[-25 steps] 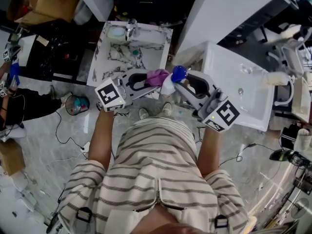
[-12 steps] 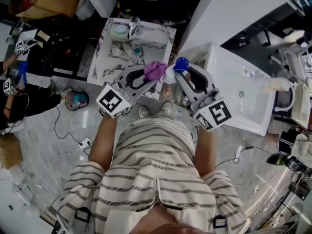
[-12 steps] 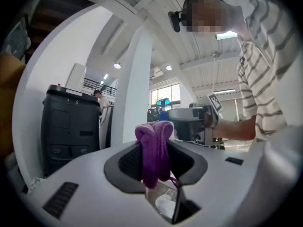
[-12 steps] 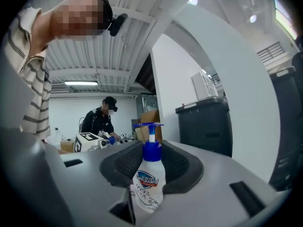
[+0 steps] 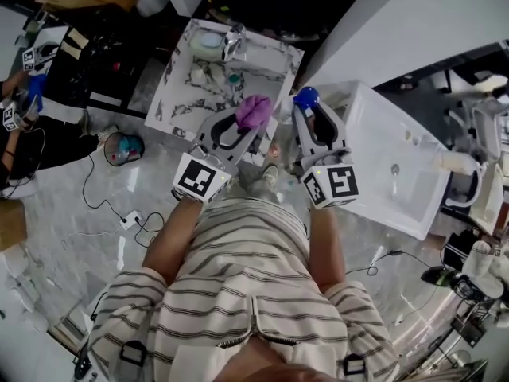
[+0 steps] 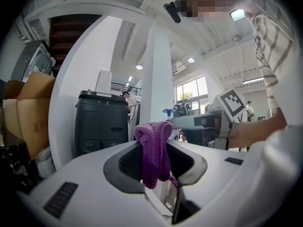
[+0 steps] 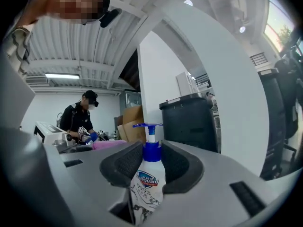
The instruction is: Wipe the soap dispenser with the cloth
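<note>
My left gripper is shut on a bunched purple cloth, which drapes over the jaw tips in the left gripper view. My right gripper is shut on a white soap dispenser with a blue pump head. The bottle stands upright between the black pads, gripped about its neck and shoulder. Both grippers are held level side by side in front of the person's chest. The cloth sits just left of the dispenser; I cannot tell whether they touch.
A marble-topped washbasin with a chrome tap lies just beyond the grippers. A white basin unit stands to the right. A second person is at far left, with cables and a small bucket on the floor. A black bin stands ahead.
Both grippers have swung round to point toward the marble basin and now sit closer to parallel. Cloth and dispenser went with them, still gripped; the dispenser came a little lower.
</note>
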A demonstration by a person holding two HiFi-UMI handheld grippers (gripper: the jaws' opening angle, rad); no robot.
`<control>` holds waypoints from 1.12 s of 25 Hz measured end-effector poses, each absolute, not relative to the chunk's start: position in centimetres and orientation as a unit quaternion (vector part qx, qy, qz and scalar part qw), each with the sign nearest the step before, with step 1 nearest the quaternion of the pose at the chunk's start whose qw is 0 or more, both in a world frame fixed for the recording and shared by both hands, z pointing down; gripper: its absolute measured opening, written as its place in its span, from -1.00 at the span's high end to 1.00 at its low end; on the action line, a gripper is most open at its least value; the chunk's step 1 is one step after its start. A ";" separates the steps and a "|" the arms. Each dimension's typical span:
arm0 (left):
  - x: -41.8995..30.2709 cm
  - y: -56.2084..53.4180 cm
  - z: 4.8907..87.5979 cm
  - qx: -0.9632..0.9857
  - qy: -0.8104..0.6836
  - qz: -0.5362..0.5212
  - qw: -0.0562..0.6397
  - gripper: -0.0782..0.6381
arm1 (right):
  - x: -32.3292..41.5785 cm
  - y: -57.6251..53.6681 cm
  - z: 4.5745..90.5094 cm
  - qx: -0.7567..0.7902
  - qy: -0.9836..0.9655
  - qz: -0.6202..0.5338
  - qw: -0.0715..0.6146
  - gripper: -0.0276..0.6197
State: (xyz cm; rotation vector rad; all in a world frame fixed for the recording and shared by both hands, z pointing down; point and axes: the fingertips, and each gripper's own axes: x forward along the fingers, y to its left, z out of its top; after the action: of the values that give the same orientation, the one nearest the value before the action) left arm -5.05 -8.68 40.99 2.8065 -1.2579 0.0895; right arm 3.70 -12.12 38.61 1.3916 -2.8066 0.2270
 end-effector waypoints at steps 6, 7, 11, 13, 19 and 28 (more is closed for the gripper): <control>-6.4 -10.2 42.9 0.887 -0.458 0.037 0.048 0.45 | 3.7 -15.1 41.0 0.493 -0.866 0.079 0.002 0.50; -6.5 -10.3 43.1 0.885 -0.462 0.041 0.049 0.45 | 3.6 -15.5 41.5 0.497 -0.864 0.078 0.005 0.50; -7.6 -10.8 43.9 0.876 -0.476 0.052 0.052 0.45 | 2.8 -17.3 43.7 0.507 -0.857 0.091 0.014 0.50; -8.0 -11.3 44.3 0.872 -0.483 0.049 0.057 0.45 | 2.6 -18.5 44.8 0.512 -0.853 0.096 0.020 0.50; -8.9 -12.4 46.4 0.864 -0.493 0.060 0.079 0.45 | 2.0 -22.4 48.0 0.534 -0.839 0.103 0.023 0.50; -9.4 -14.2 48.4 0.863 -0.493 0.064 0.092 0.45 | 0.4 -28.4 52.7 0.544 -0.831 0.104 0.053 0.50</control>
State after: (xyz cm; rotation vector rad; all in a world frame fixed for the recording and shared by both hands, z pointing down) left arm -9.37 -14.24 48.39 2.5618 -1.4651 0.1914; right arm 0.39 -28.41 52.67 1.6543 -2.5254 0.3176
